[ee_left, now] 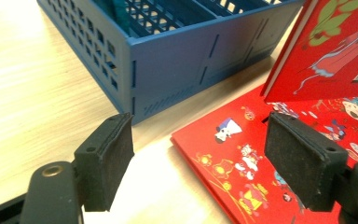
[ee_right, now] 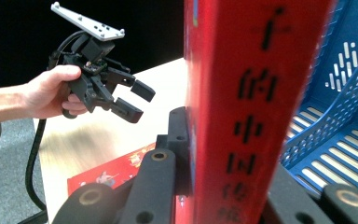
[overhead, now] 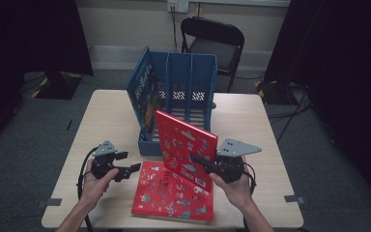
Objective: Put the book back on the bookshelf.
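A person at a wooden table (overhead: 101, 111) works two hand-held grippers over a pair of red picture books and a blue file rack (overhead: 183, 92) that lies just beyond them. The right gripper (overhead: 204, 162) has its jaws pressed together on the lower edge of one red book (overhead: 186, 145), holding it upright and tilted, its spine (ee_right: 256, 107) running straight up from between the pads in the right gripper view, with the rack's slotted compartments just behind and to the side of it. The left gripper (overhead: 131, 162) hangs with its jaws spread and nothing between them; its own camera shows the near corner of the second red book (ee_left: 242, 172) lying flat on the table just ahead of the open pads, and the rack's blue wall a little farther on. A blue-covered book (overhead: 145, 92) already leans in the rack's leftmost compartment. Judged from this layout, the filing job looks about a third done: one book is stowed, one is lifted and appears ready to go into a free slot beside it, and the flat one, not yet gripped, remains for the open left gripper.
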`<state>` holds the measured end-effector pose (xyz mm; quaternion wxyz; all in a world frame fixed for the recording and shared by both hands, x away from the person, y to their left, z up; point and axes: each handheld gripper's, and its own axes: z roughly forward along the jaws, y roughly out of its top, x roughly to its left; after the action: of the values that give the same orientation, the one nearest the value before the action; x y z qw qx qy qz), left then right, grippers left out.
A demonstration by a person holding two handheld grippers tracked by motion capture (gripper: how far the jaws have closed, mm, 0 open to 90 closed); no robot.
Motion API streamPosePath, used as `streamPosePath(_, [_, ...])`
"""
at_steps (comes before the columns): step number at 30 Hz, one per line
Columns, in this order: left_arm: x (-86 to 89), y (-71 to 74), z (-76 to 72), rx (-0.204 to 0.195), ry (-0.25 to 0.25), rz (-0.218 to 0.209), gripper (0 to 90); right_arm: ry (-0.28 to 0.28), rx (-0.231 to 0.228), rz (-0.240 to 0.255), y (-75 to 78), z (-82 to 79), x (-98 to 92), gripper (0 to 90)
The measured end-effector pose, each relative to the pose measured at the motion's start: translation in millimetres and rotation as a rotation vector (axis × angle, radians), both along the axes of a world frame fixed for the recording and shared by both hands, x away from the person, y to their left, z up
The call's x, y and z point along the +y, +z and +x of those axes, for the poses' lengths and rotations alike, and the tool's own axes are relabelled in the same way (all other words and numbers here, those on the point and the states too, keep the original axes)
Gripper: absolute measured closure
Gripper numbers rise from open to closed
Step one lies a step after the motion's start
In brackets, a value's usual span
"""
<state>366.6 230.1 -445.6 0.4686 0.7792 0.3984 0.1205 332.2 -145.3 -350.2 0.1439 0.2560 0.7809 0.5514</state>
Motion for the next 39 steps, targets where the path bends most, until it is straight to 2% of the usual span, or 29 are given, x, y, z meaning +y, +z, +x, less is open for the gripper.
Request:
streamPosePath(4, [1.8, -2.0, 1.9, 0.008, 0.008, 0.019, 23.6, -0.007, 0.000, 0.009, 4.2, 1.7, -1.6, 80.7])
streamPosePath(9, [2.1, -2.1, 2.3, 0.015, 0.016, 0.005, 23.4, -0.011, 0.000, 0.017, 12.2, 4.5, -2.5, 80.7])
streamPosePath(21, [3.9, -1.9, 2.5, 0.009, 0.026, 0.010, 22.6, -0.017, -0.022, 0.042, 32.0, 17.1, -1.8, 80.7])
streamPosePath(31, [-0.5, -3.0, 1.8, 0.020, 0.005, 0.024, 22.0, -0.060, -0.036, 0.064, 43.6, 32.8, -1.3, 80.6])
streamPosePath(37, [0.0, -3.0, 1.8, 0.021, 0.006, 0.023, 22.2, -0.088, -0.045, 0.056, 44.7, 40.9, 4.4, 80.7])
streamPosePath(39, [0.1, -2.9, 1.8, 0.020, 0.006, 0.020, 22.1, -0.099, -0.050, 0.069, 44.4, 44.1, 5.2, 80.7])
